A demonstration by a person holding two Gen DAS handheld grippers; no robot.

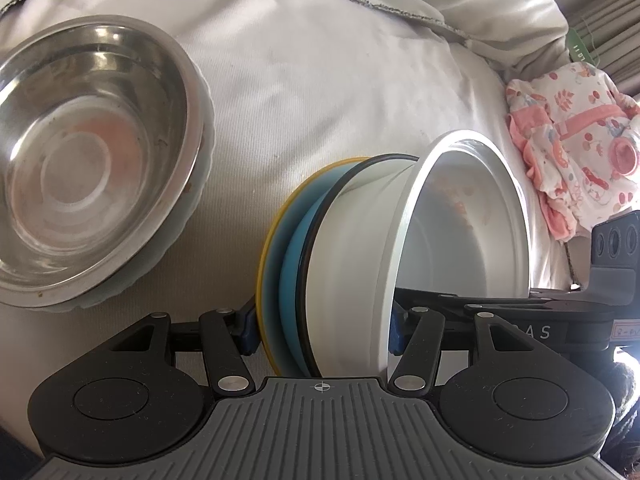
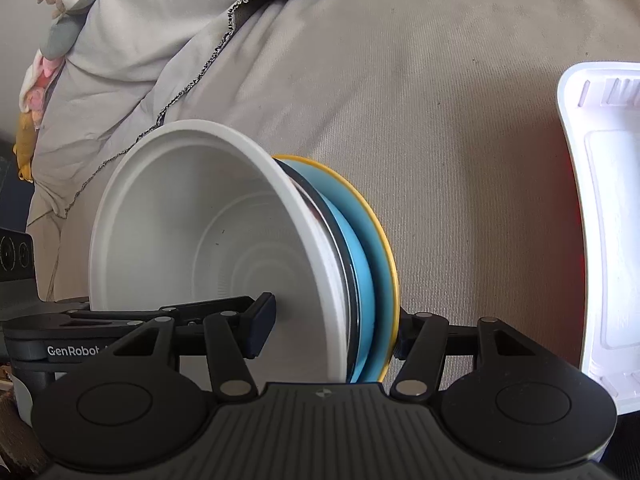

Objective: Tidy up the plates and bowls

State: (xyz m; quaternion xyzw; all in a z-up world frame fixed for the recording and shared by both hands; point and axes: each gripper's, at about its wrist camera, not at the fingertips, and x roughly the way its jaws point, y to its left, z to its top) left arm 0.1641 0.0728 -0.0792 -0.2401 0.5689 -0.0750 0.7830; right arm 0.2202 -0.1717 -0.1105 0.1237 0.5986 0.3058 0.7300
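Standing on edge between both claws' fingers — the bowl-and-plate stack (image 1: 340, 264)

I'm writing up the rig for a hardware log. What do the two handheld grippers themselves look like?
Both look alike. The left gripper and right gripper have black scissor-style linkage arms with silver pivot pins, round black discs on each side, and a ribbed grey base with a small crosshair mark. The finger pads are dark blue. One body, seen in the right wrist view, reads "GenRobot". No cables or sleeves show.
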